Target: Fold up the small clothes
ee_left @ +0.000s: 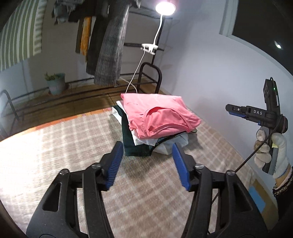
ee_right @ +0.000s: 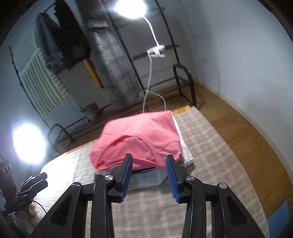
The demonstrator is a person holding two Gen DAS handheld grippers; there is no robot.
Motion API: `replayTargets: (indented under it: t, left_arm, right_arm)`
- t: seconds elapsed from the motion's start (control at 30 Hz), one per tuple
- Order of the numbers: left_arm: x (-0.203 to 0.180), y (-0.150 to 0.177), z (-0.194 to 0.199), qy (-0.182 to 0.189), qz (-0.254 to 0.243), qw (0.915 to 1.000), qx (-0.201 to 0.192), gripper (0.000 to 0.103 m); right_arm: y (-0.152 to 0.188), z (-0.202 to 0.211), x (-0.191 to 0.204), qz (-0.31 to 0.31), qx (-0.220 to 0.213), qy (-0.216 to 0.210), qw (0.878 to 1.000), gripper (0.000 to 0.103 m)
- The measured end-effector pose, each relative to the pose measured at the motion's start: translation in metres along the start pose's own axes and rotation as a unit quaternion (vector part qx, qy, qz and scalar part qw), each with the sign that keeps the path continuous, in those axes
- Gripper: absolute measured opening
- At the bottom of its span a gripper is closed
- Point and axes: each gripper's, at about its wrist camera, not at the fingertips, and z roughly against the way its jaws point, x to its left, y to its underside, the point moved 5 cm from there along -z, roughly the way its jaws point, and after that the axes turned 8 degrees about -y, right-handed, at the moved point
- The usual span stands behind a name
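Checked mat [ee_left: 55,146] carries folded stack, pink garment [ee_left: 157,117] topmost — clip lamp [ee_left: 164,8] behind; left gripper [ee_left: 146,148] and right gripper [ee_right: 148,161] both agape, empty — second light [ee_right: 27,144] appears only in right view

White walls [ee_left: 201,60], wood floor [ee_right: 238,131]. Plaid beige cloth [ee_left: 55,146] covers the worktop. Black metal clothes rack [ee_left: 150,73] behind it, dark and grey garments [ee_left: 109,51] hanging. White clip lamp [ee_left: 164,8] lit on the rack, cord trailing down. Second bright lamp [ee_right: 27,144] at left. Potted plant [ee_left: 55,82] on floor. Green-striped curtain [ee_left: 18,36] far left.
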Motion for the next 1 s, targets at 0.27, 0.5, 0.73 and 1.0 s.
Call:
replayTargets:
  t: [0.27,0.5,0.73,1.0]
  left_arm:
    - [-0.001,0.018,0.086,-0.008,-0.026,0.9989,-0.037,0.082]
    - [0.006,0.043,0.144,-0.018,-0.044,0.9968,-0.065,0.091]
    - [0.012,0.063,0.175,-0.044,-0.051,0.9933,-0.094,0.099]
    - [0.016,0.083,0.174,-0.061,-0.065,0.9917,-0.093,0.103]
  right_arm:
    - [0.023,0.059,0.078,0.049,-0.034,0.033,0.998,0.057]
    - [0.053,0.088,0.139,0.084,-0.057,0.052,0.993,0.074]
    - [0.079,0.092,0.174,0.101,-0.073,0.072,0.99,0.09]
    - [0.101,0.071,0.174,0.068,-0.084,0.068,0.992,0.103]
